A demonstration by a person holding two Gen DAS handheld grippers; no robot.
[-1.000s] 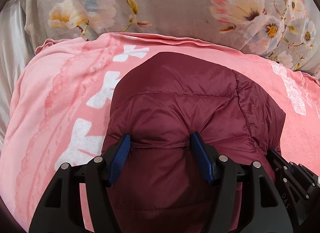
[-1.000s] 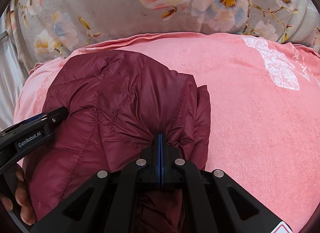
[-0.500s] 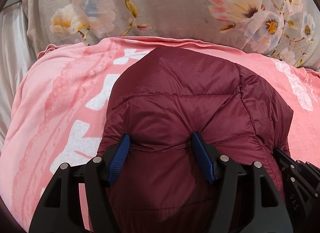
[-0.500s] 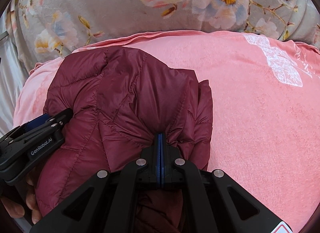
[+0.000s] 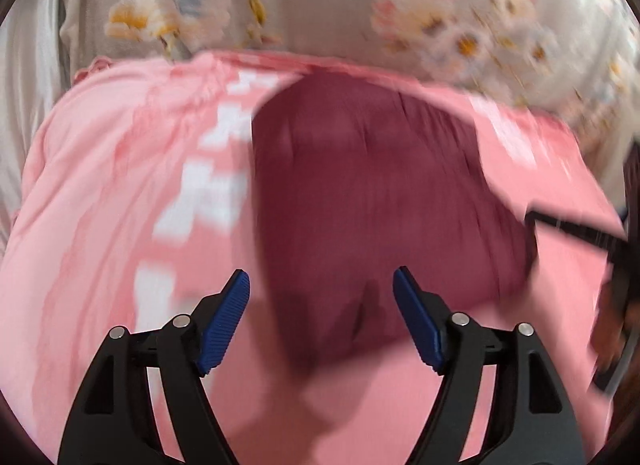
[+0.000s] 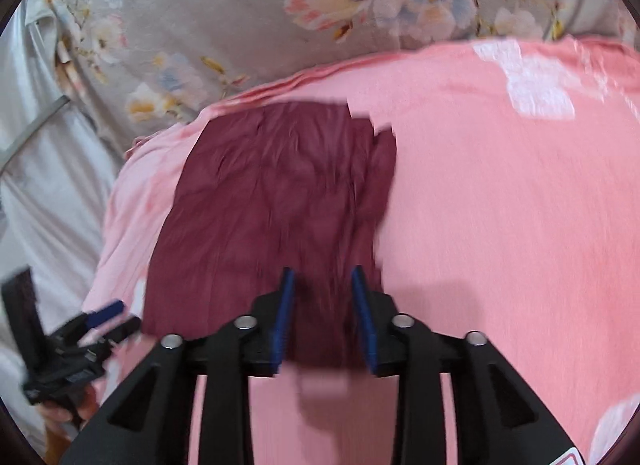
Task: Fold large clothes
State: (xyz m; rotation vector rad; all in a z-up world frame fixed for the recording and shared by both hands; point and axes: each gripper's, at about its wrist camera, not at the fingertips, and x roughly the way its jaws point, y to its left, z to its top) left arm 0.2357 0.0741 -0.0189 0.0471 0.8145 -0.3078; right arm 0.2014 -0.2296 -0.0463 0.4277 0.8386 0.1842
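The left tool (image 5: pixel 321 297) stands wide and its jaws are opening, its blue pads (image 5: pixel 224 321) apart from the fabric, with only the near edge of the maroon quilted jacket (image 5: pixel 360 193) showing in the gap between them. The right tool (image 6: pixel 323 301) stands at a middling width with its jaws opening too; the jacket's near hem lies between its pads (image 6: pixel 282 317), and with the blur I cannot tell whether they touch the cloth. The jacket lies as a folded bundle on a pink blanket (image 5: pixel 112 201) with white printed patches, toward the blanket's far edge. Beyond that edge spreads a grey bedcover printed with flowers (image 6: pixel 224 25), and at the far left a pale, smooth cloth (image 6: pixel 44 169) hangs or lies beside it. In the left wrist view the other tool enters from the right margin as a dark, smeared bar just past the jacket's right side, cut off by the frame. In the right wrist view the left tool shows low at the left, off the blanket's side, with part of a hand (image 6: pixel 60 409) gripping it, mostly hidden at the rim. Both views are smeared by motion, the left one more so, so the jacket's quilting seams and the blanket's print are hard to read.
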